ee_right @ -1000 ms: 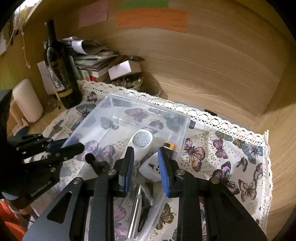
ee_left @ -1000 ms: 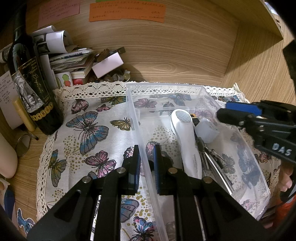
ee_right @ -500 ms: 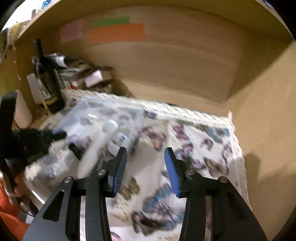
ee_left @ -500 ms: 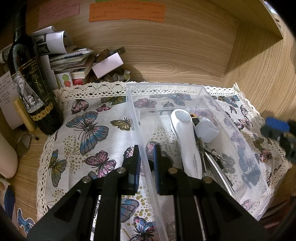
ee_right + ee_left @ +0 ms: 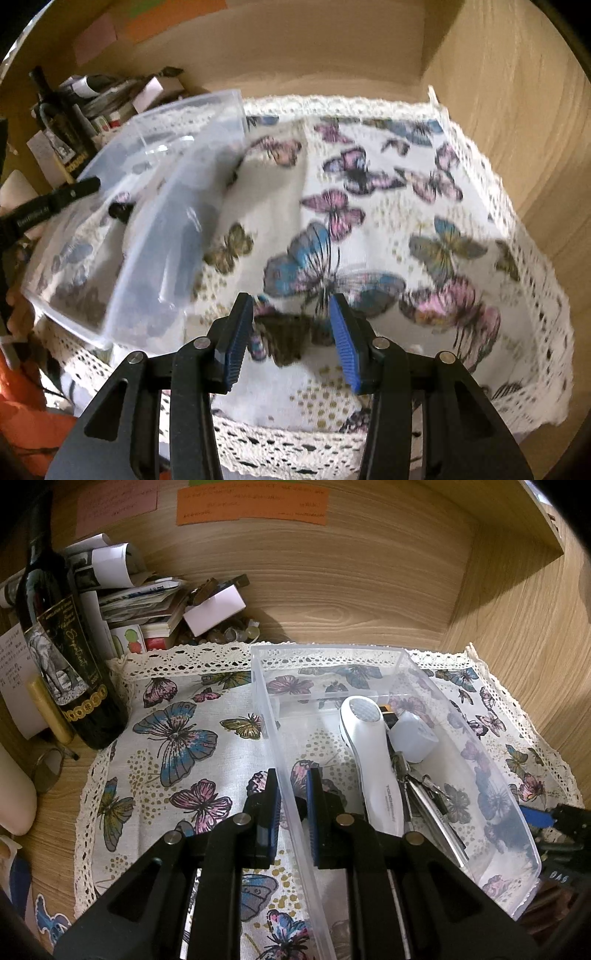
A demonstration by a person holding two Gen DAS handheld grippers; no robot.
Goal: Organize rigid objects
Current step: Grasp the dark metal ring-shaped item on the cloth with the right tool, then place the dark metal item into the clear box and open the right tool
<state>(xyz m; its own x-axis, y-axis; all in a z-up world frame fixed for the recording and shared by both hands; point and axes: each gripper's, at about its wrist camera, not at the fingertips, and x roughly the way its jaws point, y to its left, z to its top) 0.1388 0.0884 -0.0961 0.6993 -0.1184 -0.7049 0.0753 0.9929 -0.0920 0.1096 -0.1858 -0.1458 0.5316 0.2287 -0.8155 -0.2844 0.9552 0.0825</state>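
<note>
- Nearest the lens in the left wrist view, your left gripper (image 5: 290, 805) was pinching the near-left wall of the clear plastic bin (image 5: 513, 834), one pad outside the wall and one inside.
- Low in the right wrist view, your right gripper (image 5: 291, 339) had its pads spread and empty, poised over bare butterfly cloth (image 5: 369, 229) with nothing between them.
- Just beyond your left pads, at centre right of the left view, the organized things lay inside the bin: a white handheld device (image 5: 369, 746), a small white cube (image 5: 413, 738) touching it, and metal tools (image 5: 424, 797) alongside. I could not tell exactly what the tools were.
- Your right gripper also showed at the lower right edge of the left view, just beside the bin's outer corner.
- Risk: your thin-wall pinch could slip or flex the plastic if you dragged the bin, and the loose contents would slide or rattle.
- Risk: the cloth could bunch under the bin and pull toward the bench edge.
- Farthest back, at the upper left of the left view, a dark wine bottle (image 5: 62, 638) stood on the cloth's corner beside stacked papers (image 5: 140, 598); a tugged cloth could topple it, I judged.
</note>
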